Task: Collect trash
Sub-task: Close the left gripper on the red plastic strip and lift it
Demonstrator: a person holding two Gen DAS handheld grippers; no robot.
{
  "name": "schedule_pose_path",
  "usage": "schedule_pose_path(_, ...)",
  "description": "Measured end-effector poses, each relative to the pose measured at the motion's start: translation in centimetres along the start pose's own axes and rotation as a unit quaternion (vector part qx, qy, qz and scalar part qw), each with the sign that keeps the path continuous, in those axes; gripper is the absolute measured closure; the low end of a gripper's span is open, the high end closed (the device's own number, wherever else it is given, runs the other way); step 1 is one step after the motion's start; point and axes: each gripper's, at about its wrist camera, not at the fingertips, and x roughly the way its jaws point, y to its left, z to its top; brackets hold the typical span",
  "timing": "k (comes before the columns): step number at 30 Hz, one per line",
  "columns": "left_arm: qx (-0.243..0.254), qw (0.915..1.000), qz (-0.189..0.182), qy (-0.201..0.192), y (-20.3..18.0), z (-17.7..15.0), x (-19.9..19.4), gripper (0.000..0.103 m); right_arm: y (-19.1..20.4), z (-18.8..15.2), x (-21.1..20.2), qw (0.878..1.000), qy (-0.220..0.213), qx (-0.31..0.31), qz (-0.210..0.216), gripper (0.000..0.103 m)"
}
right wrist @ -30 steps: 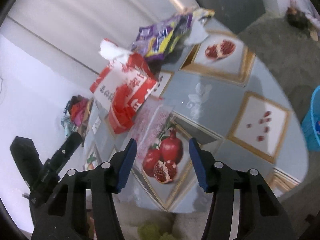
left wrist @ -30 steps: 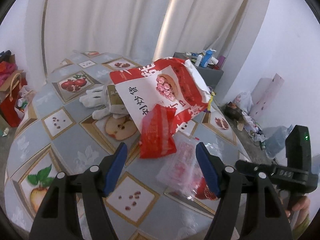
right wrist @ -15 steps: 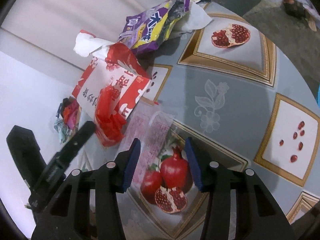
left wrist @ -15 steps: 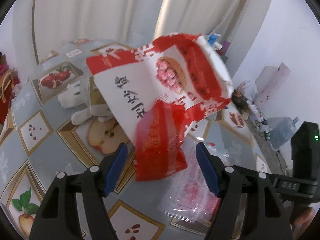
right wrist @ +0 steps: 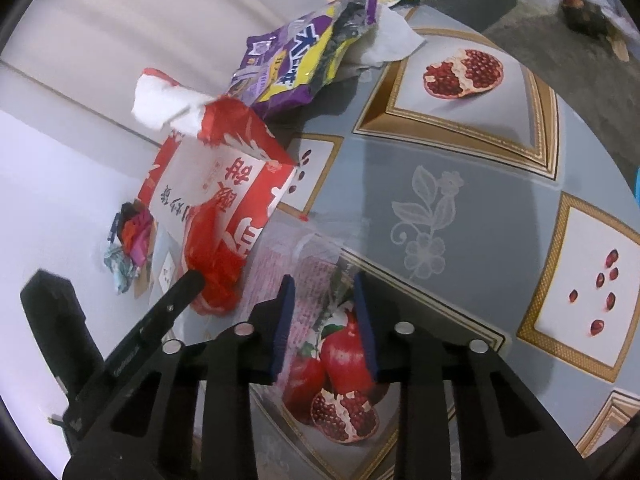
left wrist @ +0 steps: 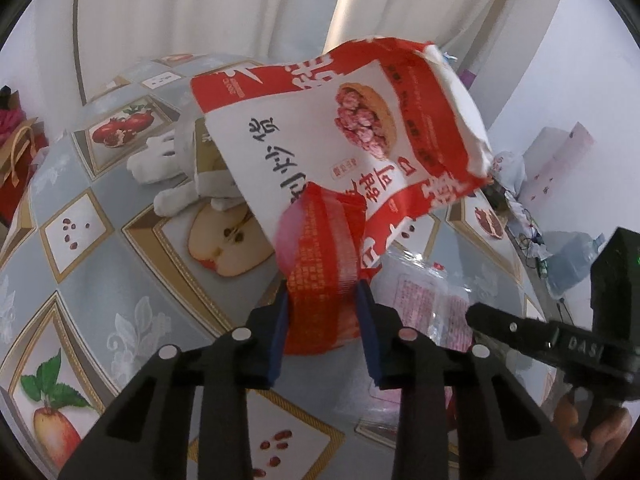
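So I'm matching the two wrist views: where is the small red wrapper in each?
Left wrist: small red wrapper at centre, between the left gripper fingers.
Right wrist: left of centre, by the left gripper's tip.
Shared landmark: big red-and-white snack bag.

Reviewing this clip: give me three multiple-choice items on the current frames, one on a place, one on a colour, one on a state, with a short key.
1. Where does the clear wrapper lie?
A. on the table, between the right gripper's fingers
B. on the floor
C. on top of the purple bag

2. What colour is the small wrapper between the left gripper's fingers?
A. blue
B. red
C. green

3. How does the left gripper stand?
A. wide open, nothing between the fingers
B. out of view
C. closed onto the small wrapper

Key: 1 A, the right gripper straddles it on the tablecloth. 2 B, it shows red. 3 C, both pads touch the wrapper's sides.
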Motion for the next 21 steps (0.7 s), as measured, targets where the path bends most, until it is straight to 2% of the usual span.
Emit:
schedule_pose_path(3, 0.007, 0.9999, -0.002, 0.008, -0.3, -0.5, 0.1, 0.074, -1.0, -0.1, -0.4, 1.0, -0.001, 0.012, 0.013, 0.079)
schedule_pose_path(6, 0.028, 0.9995, 0.011, 0.002, -1.2, -1.2, 0.1, 0.074, -1.4, -0.3, -0.2, 0.999, 0.004, 0.022, 0.028, 0.081)
schedule_pose_path(11, 0.026, 0.9996, 0.004, 0.008, -1.6, -1.2, 0.2, 0.075, -1.7, -0.4, -0.4, 0.998, 0.006, 0.032, 0.048, 0.085)
schedule_pose_path(16, 0.027, 0.9996, 0.004, 0.009, -1.6, -1.1, 0.2, 0.075, -1.9, -0.3, -1.0, 0.998, 0.001, 0.03, 0.053, 0.095)
schedule_pose_path(21, 0.026, 0.9996, 0.004, 0.008, -1.5, -1.1, 0.2, 0.076, -1.8, -0.4, -1.2, 0.998, -0.006, 0.025, 0.053, 0.101)
